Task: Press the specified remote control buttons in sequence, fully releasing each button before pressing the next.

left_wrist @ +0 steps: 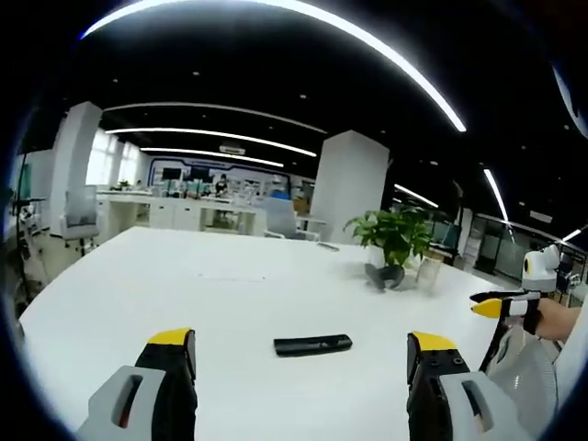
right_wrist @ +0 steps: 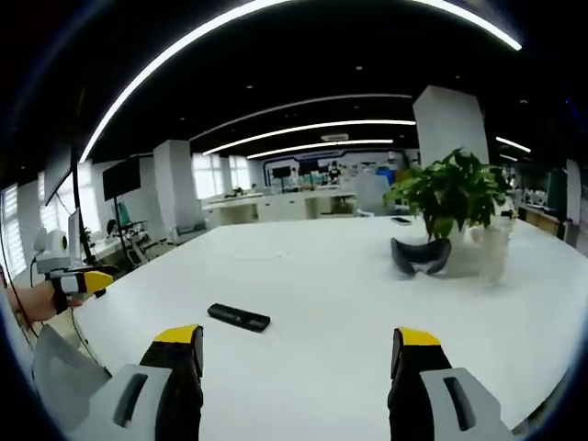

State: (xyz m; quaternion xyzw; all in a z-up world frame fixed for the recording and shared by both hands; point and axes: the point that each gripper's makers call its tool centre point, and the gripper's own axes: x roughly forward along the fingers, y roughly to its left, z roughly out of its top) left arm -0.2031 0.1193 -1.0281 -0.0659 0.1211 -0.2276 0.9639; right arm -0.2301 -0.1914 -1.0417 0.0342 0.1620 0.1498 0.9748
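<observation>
Left gripper (left_wrist: 301,354) spread wide, yellow-tipped jaws far apart, nothing between them, nothing touched. Held above the near part of a large white table (left_wrist: 184,285). Bare tabletop all round: open surface to the left out to the curved edge, more behind toward the far rim. Black remote control (left_wrist: 312,344) flat on the table, ahead of the jaws and lined up with the gap between them, closer to the right jaw, clear of both. Further back and right, a potted plant (left_wrist: 397,234) with a dark object (left_wrist: 386,276) at its foot.

Right gripper (right_wrist: 299,356) likewise wide open, empty, touching nothing. Seen from here, remote control (right_wrist: 238,318) ahead and left, just beyond the left jaw tip, apart from it. Plain white table (right_wrist: 331,303) stretching ahead between jaws and plant (right_wrist: 450,188); table edge curving away at far right.
</observation>
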